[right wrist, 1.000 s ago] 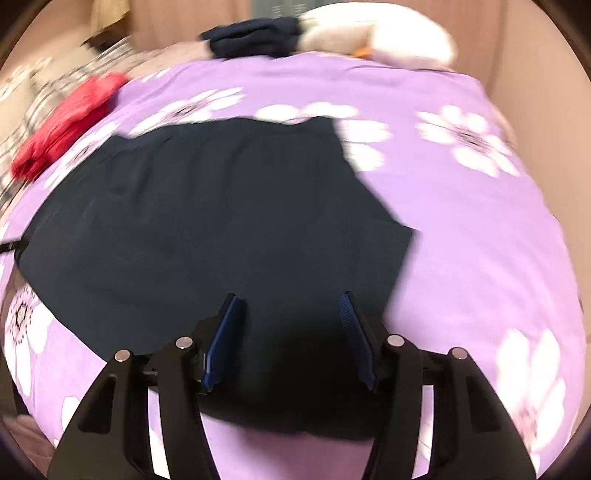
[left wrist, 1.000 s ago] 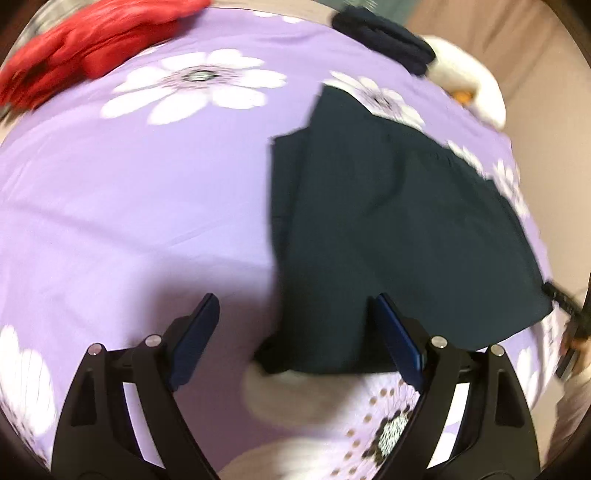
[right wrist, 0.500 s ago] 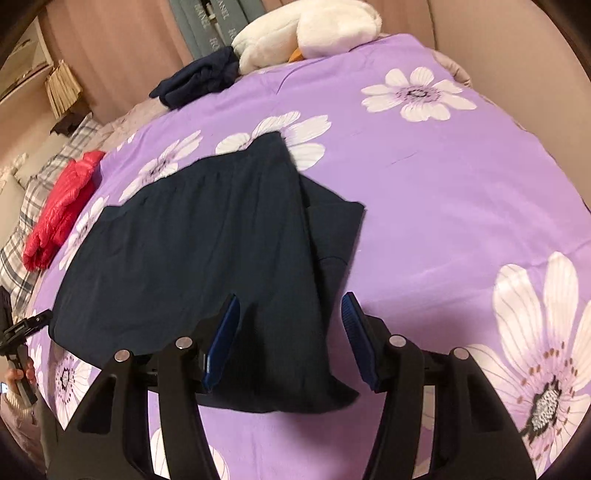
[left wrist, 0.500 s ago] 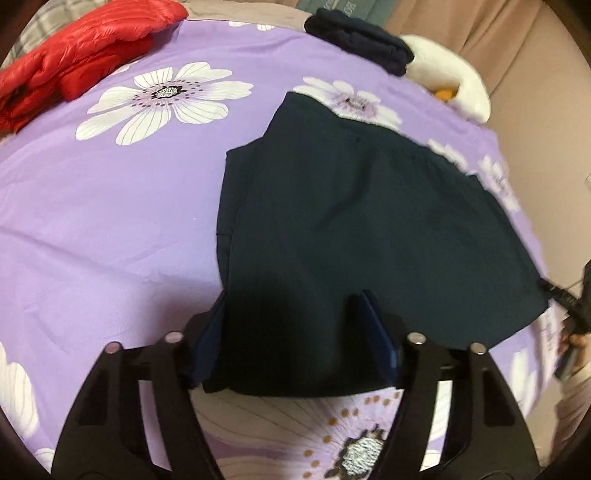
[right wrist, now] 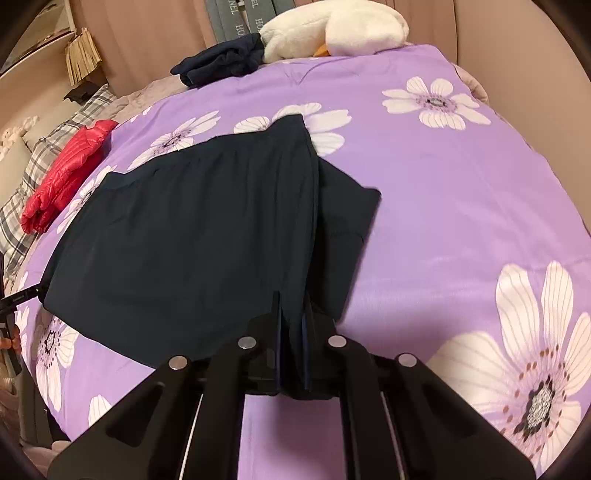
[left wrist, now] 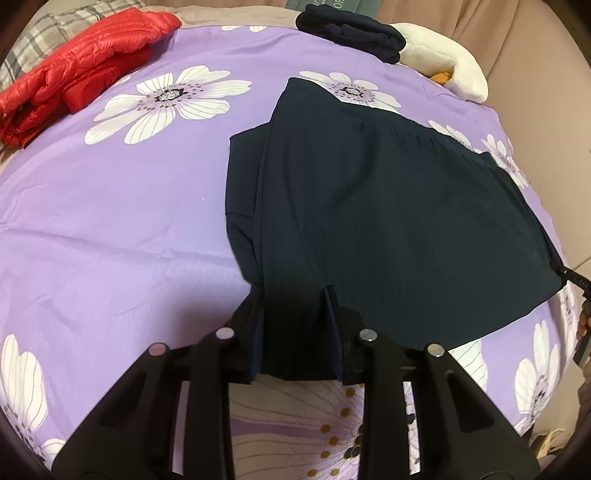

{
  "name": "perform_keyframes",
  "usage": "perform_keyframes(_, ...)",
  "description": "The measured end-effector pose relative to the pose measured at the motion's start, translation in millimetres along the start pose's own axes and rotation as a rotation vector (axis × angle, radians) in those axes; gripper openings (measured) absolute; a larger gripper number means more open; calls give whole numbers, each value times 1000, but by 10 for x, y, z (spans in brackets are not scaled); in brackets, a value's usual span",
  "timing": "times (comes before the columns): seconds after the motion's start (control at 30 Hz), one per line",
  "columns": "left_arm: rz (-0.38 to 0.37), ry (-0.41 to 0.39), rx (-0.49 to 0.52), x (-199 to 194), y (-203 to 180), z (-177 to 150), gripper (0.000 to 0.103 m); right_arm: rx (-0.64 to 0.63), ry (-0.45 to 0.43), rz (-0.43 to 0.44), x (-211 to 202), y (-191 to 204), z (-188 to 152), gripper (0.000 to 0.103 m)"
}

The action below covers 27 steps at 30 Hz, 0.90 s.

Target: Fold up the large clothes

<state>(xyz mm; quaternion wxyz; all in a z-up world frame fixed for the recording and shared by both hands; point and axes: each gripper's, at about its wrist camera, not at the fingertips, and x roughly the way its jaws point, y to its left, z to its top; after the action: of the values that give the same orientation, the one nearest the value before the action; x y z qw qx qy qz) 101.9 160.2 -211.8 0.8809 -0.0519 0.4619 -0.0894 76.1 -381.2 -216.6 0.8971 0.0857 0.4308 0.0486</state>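
Your dark navy garment (left wrist: 388,221) lies spread flat on the bed (left wrist: 110,221), over its purple cover printed with white flowers, with its hem along the near edge where you stand. One side of the garment is already folded inward, so a narrower strip of the same cloth shows under the folded edge, on the left in the left wrist view and on the right in the right wrist view (right wrist: 343,229).

Your left gripper (left wrist: 295,314) has the near hem of the garment between its fingers, at the corner beside that folded edge. The fingers are closing on the cloth, and it already bunches between the two pads.

Your right gripper (right wrist: 291,321) is at the same near hem, on the line of the fold. Its fingers are drawn together and clamped on a pinch of the dark cloth, which stands up as a narrow ridge between them.

At the far left corner of the bed a red padded jacket (left wrist: 81,66) lies folded, partly on a plaid blanket (right wrist: 33,177). Along the far edge, a small pile of dark folded clothes (left wrist: 351,33) sits just beside a white plush toy (right wrist: 332,29), which has an orange part showing beneath it. Books (right wrist: 243,18) stand behind these against a curtain.
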Motion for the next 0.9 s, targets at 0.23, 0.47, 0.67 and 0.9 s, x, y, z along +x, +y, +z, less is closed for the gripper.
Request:
perform_keyframes(0.23, 51, -72, 14, -235, -137, 14, 61, -12, -60, -35, -191, 136, 82, 27)
perform_keyframes(0.47, 31, -133, 60, -392, -429, 84, 78, -87, -128, 30, -332, 563, 200, 48)
perform_keyframes(0.67, 3, -129, 83, -262, -753, 154, 86, -196, -91, 123, -93, 1228, 244, 58)
perform_keyframes(0.9, 9, -96, 126, 30, -1026, 176, 87, -326, -71, 130, 249, 1913, 196, 60)
